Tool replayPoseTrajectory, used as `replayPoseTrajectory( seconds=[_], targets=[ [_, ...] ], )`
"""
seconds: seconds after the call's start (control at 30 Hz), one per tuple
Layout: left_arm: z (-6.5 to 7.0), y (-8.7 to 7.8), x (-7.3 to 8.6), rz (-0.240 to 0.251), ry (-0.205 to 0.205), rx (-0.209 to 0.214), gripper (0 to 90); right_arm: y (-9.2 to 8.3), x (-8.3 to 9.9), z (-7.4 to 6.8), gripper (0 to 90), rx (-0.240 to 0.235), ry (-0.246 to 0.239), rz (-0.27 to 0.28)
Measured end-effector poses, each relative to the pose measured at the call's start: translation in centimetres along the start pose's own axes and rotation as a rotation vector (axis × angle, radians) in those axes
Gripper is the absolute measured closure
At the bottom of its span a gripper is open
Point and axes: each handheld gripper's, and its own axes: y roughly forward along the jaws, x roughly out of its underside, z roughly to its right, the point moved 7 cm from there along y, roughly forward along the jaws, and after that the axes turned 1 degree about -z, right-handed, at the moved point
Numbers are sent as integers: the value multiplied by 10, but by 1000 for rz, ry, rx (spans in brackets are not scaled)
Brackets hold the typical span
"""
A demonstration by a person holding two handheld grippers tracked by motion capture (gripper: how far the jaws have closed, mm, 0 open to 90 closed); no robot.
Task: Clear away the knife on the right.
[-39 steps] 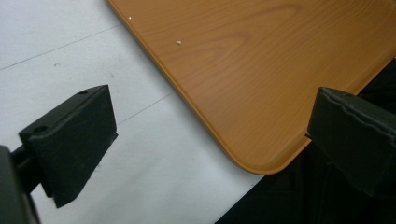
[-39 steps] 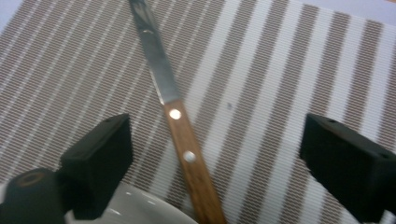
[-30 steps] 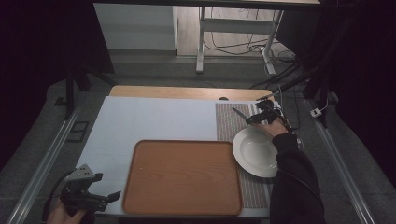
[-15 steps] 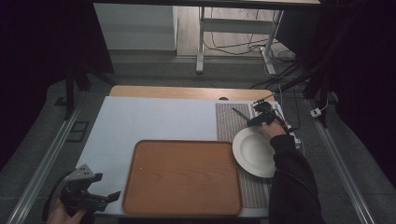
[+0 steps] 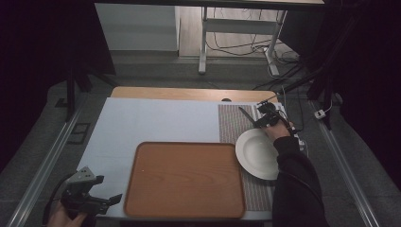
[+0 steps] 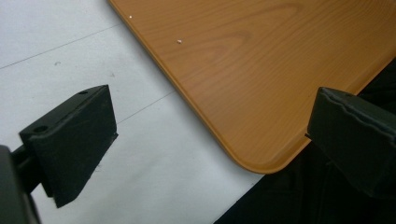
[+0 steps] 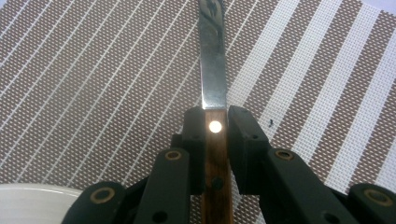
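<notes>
A knife with a steel blade [image 7: 214, 60] and a wooden handle lies on the striped placemat [image 7: 93, 70], pointing away from me. My right gripper [image 7: 215, 122] has just been closing, and its jaws now press on the handle from both sides. In the high view that gripper [image 5: 261, 118] sits at the far right, just beyond the white plate [image 5: 259, 153], with the knife [image 5: 247, 115] sticking out to its left. My left gripper [image 5: 111, 198] stands open at the near left, by the corner of the wooden tray [image 6: 261, 70], with nothing between its fingers [image 6: 74, 135].
The wooden tray [image 5: 184, 177] lies bare at the table's near middle. The plate's rim [image 7: 32, 203] is close to the right gripper's lower left. A white cover [image 5: 156, 118] spreads over the table's left and far side.
The right gripper's jaws have drawn in on the knife handle. Both hands stay where they were, and the left gripper has not moved.
</notes>
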Motion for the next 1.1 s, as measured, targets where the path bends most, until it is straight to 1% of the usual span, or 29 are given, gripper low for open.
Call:
replayPoseTrajectory(
  seconds=[0.07,0.13,0.3,0.37,0.47,0.6,0.77,0.9,1.1],
  targets=[
    [0,0,0,0,-1,0,17,-1,0,1,776,13,-11,-7],
    [0,0,0,1,0,-1,17,-3,0,4,776,32,-21,2],
    [0,0,0,1,0,-1,18,-10,3,13,776,50,-10,13],
    [0,0,0,0,0,0,17,-14,5,18,776,67,-11,17],
    [0,0,0,1,-1,0,18,-19,8,27,776,79,6,26],
    [0,0,0,0,-1,0,18,-28,14,40,776,99,43,44],
    [0,0,0,0,-1,-2,18,-40,18,49,776,106,80,70],
    [0,0,0,-1,-1,-2,18,-48,19,50,776,94,97,89],
    [0,0,0,0,-1,-1,18,-55,16,39,776,73,94,115]
  ],
)
